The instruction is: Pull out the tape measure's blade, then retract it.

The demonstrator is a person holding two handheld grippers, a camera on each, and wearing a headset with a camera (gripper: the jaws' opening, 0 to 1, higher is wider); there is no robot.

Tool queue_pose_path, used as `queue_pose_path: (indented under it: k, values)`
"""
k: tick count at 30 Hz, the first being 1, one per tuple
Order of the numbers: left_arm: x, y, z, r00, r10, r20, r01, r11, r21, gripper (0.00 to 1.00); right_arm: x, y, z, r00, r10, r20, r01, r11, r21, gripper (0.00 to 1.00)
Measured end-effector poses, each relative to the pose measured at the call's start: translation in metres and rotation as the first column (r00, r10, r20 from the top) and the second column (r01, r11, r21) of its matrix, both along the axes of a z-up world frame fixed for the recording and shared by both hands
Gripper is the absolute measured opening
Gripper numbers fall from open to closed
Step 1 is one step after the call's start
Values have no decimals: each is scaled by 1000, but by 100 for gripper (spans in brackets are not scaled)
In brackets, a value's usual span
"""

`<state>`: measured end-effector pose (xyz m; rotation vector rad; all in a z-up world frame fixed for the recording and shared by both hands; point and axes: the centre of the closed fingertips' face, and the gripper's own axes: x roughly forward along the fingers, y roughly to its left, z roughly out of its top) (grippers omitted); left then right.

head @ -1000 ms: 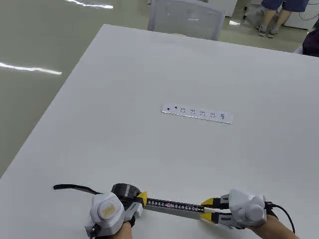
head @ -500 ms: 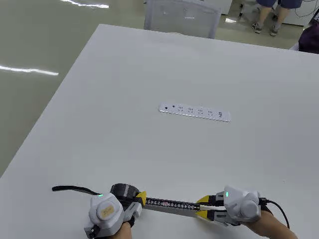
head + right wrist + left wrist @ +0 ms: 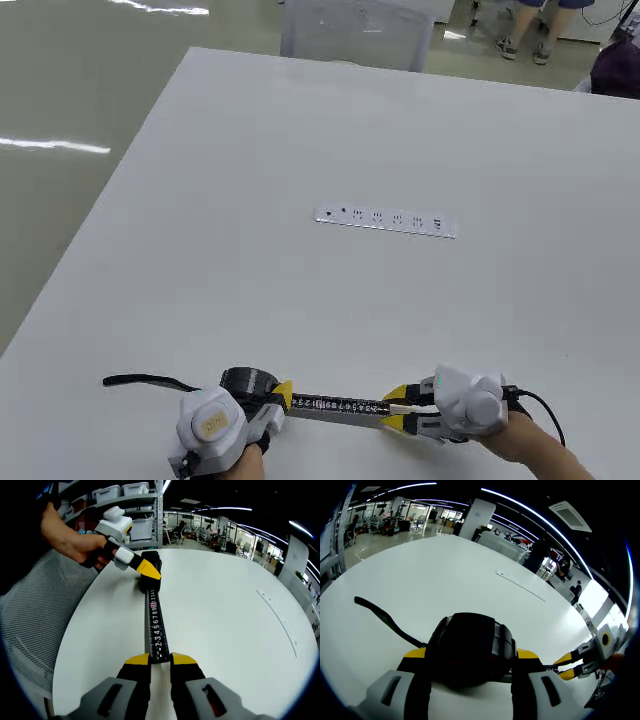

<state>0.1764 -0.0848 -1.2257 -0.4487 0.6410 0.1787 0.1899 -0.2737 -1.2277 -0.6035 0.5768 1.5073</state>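
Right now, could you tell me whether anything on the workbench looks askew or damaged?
Nothing stands out. The left gripper holds the tape measure case, the right gripper pinches the end of the blade, which runs straight between them. The strap lies loose.

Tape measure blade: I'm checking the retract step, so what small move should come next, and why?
Probably keep easing the right hand-held gripper toward the case, blade end pinched. The left hand-held gripper clamps the case, and the blade between them is shorter than a second ago, so retraction seems under way; letting go could make it snap back.
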Motion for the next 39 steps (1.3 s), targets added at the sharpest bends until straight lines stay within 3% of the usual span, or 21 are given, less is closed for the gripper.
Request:
queue_pose_path:
  k: [39]
  values:
    - [-1,-1,1,1000,-2,-1,2,1000,7,62,-5,33,-4,1000,10,-15,-10,1000,23,12]
